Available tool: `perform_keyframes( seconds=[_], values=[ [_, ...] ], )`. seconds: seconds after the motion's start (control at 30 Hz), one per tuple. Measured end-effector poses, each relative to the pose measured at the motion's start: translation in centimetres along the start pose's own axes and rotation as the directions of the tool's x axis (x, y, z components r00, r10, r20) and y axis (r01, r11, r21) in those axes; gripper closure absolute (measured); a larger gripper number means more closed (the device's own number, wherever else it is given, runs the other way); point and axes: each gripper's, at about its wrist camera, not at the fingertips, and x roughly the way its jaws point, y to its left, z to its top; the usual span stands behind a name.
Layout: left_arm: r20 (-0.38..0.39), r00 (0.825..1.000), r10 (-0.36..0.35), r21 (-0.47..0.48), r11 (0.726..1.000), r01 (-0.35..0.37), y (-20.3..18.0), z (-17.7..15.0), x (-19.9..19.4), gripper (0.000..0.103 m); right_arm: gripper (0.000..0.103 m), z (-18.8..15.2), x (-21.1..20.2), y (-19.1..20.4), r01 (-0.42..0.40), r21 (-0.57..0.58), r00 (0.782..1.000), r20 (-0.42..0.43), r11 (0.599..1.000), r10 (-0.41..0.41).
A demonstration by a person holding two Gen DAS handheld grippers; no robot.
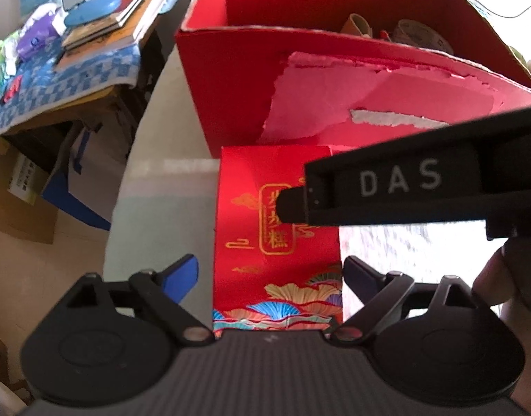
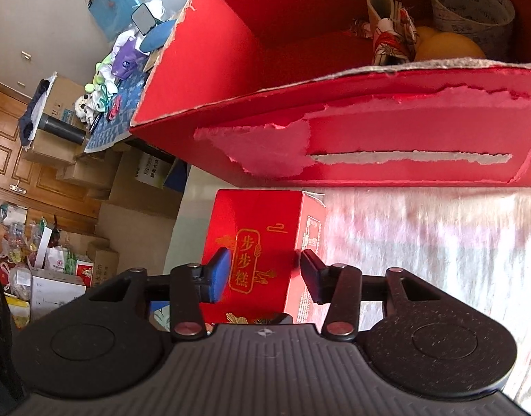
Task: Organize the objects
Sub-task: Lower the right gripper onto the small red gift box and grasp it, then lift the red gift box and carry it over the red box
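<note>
right gripper (image 2: 263, 275): jaws part open, spanning the top face of the small red cake box (image 2: 265, 242); pads near its printed label, contact not confirmed, so not counted as a grip. left gripper (image 1: 270, 275): jaws spread wide, one either side of the same box, nothing held. in the left view the right gripper's body crosses in front and covers the box's right part; a hand (image 1: 497, 280) shows at the right edge.

the cake box lies on the pale table (image 2: 421, 242), just in front of the large open red carton (image 2: 369, 131), whose front wall is torn.

progress, judged: partial. already inside the carton: a tape roll (image 2: 473, 3), a patterned cloth bundle (image 2: 393, 40), two yellow round items (image 2: 445, 46). the cake box is not yet in; probably next.

unclear: carton floor mostly hidden by its front wall; the yellow items cannot be identified. whether more loose items wait on the table is out of frame. far left, a cluttered side table (image 1: 67, 79) with books and bags, blurred.
</note>
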Motion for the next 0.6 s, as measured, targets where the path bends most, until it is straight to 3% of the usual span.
perform_keyframes(
  seconds=[0.17,0.33,0.6],
  values=[
    [-0.017,1.0,-0.021,-0.011,1.0,0.021,0.6,0.1,0.6,0.013,0.05,0.0,0.5,0.0,0.0,0.006,1.0,-0.013,1.0,0.0],
    [-0.038,0.998,-0.056,-0.02,0.998,0.055,1.0,0.1,1.3,0.021,0.05,-0.1,1.0,-0.4,0.006,0.034,1.0,-0.027,0.999,-0.005],
    [-0.053,0.998,-0.042,0.022,0.999,0.043,0.6,0.6,1.5,0.022,0.053,0.0,1.6,-1.1,0.002,0.066,0.997,-0.076,0.998,0.003]
  ],
)
